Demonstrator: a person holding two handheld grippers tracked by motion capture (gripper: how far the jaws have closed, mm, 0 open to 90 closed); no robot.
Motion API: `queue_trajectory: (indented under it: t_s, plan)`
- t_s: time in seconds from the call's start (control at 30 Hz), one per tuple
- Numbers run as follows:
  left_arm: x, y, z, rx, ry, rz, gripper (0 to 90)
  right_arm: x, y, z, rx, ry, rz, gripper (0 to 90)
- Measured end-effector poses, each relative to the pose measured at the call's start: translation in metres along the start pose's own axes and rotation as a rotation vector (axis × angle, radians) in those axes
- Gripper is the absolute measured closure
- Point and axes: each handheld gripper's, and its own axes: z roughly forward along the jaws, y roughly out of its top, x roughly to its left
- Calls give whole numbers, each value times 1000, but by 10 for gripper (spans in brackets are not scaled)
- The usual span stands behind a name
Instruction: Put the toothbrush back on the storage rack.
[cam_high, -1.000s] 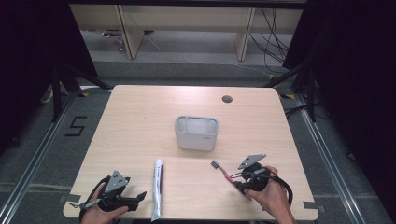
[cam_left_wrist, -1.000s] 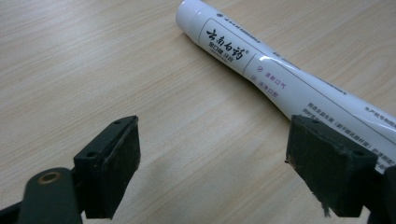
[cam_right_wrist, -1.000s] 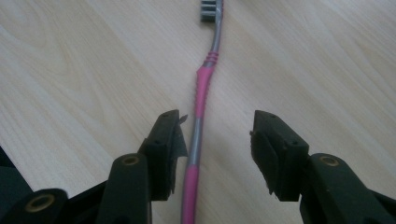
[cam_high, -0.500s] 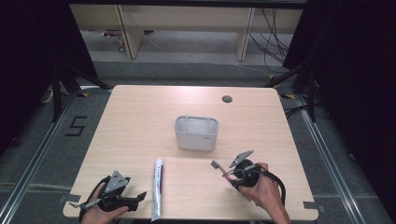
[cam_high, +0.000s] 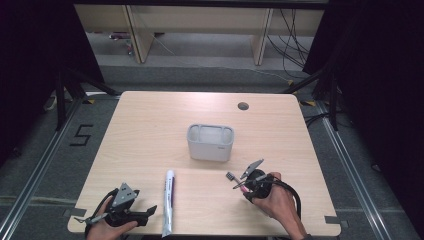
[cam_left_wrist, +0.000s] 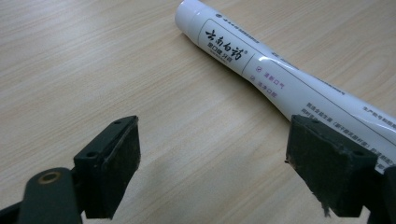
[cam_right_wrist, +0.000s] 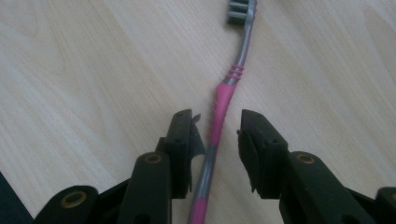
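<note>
While the toothbrush (cam_right_wrist: 219, 116) lies on the table (cam_high: 150, 130) in front of the grey holder (cam_high: 210, 142) | right hand-held gripper (cam_right_wrist: 216, 135) jaws, just closing, straddle its handle, seemingly not pressing | left hand-held gripper (cam_left_wrist: 210, 163) apart beside the toothpaste tube (cam_left_wrist: 261, 70).

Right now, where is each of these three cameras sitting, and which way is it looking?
High view: above the person's side, looking forward and down on the table; both hands and the grey holder show.
Left gripper view: rides the left hand-held gripper, looking past wide-apart jaws at the toothpaste tube.
Right gripper view: rides the right hand-held gripper; the toothbrush lies between jaws that have just been closing, not yet pressing.
Shared: the high view also shows tube and toothbrush.
</note>
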Motion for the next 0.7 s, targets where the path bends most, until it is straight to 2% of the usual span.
queue_trajectory:
  t_s: [0.17, 0.23, 0.5, 0.57, 0.67, 0.7]
  plan:
    - [0, 0, -1, 7, 0, 0, 172, 0, 3, 2, 23, -3, -21, 677]
    - [0, 0, 0, -3, 6, -5, 171, 0, 4, 3, 30, -3, -3, 683]
    - [0, 0, 0, -1, -3, 0, 171, -1, 8, 8, 65, 2, -29, 716]
    - [0, 0, 0, -1, 8, -1, 171, -1, 9, 10, 72, 3, -35, 722]
    - [0, 0, -1, -1, 2, 5, 172, -1, 9, 11, 87, -1, -23, 738]
    - [0, 0, -1, 0, 2, 6, 172, -2, 9, 12, 87, 5, -35, 746]
